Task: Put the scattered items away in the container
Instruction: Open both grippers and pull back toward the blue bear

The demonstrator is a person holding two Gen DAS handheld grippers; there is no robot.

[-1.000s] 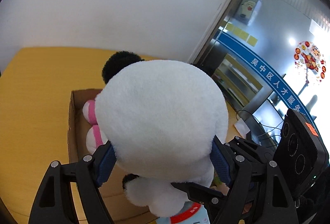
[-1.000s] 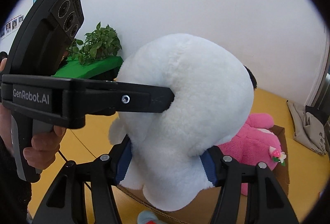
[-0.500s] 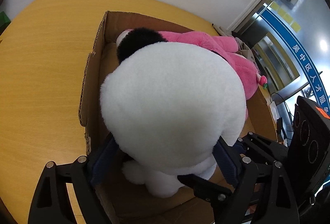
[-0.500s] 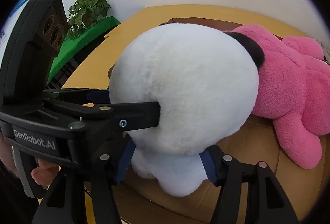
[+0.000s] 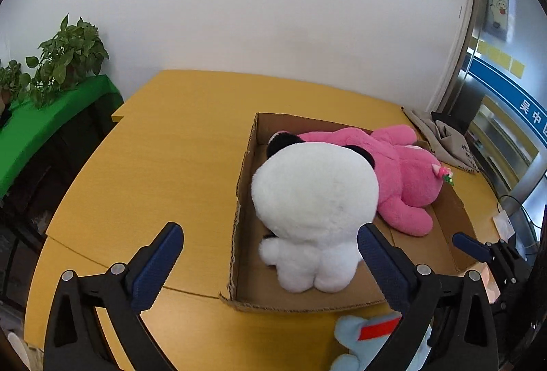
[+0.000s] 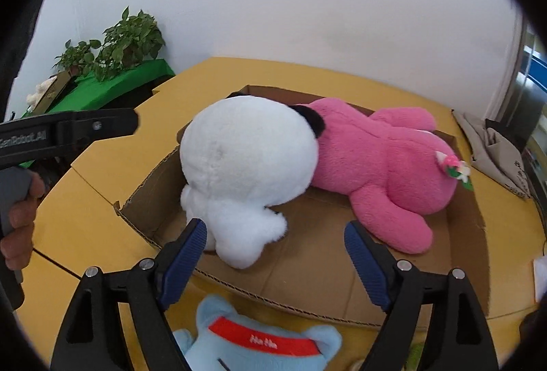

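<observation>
A white plush panda (image 5: 316, 214) (image 6: 244, 173) with black ears sits in the left end of an open cardboard box (image 5: 241, 200) (image 6: 307, 275), leaning on a pink plush toy (image 5: 400, 179) (image 6: 383, 166) that lies in the box. My left gripper (image 5: 270, 251) is open and empty, just in front of the box and the panda. My right gripper (image 6: 275, 246) is open and empty above the box's near wall. A light blue plush toy (image 6: 259, 343) (image 5: 372, 340) with a red band lies on the table in front of the box.
The box stands on a yellow wooden table (image 5: 164, 166). A grey cloth bag (image 5: 441, 138) lies at the far right. Potted plants (image 5: 65, 60) stand on a green-covered shelf (image 5: 41, 128) left of the table. A white wall is behind.
Both grippers have let go of the white panda and drawn back with jaws wide. The panda now rests in the box next to the pink toy.
</observation>
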